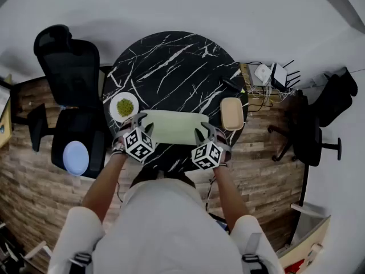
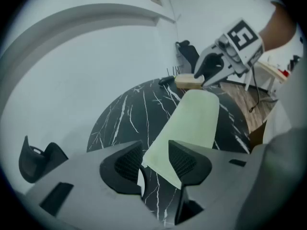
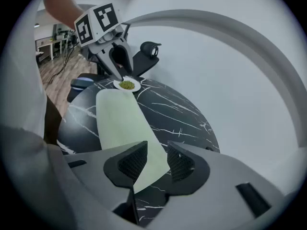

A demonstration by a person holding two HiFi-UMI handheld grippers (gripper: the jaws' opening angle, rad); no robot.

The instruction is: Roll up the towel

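Observation:
A pale green towel (image 1: 174, 127) lies flat as a long strip on the near side of the round black marble table (image 1: 171, 61). My left gripper (image 1: 142, 121) stands at the strip's left end and my right gripper (image 1: 204, 131) at its right end. In the left gripper view, the towel's (image 2: 194, 119) near corner lies in the gap of the left gripper (image 2: 156, 159), whose pads stand apart from it. In the right gripper view, the towel's (image 3: 117, 119) end likewise runs between the parted jaws of the right gripper (image 3: 157, 162). Both are open.
A white plate of green food (image 1: 124, 107) sits just left of the towel, and a light wooden tray (image 1: 231, 113) just right of it. A black remote (image 1: 231, 84) lies behind the tray. A black office chair (image 1: 71, 73) holding a blue plate (image 1: 75, 157) stands to the left.

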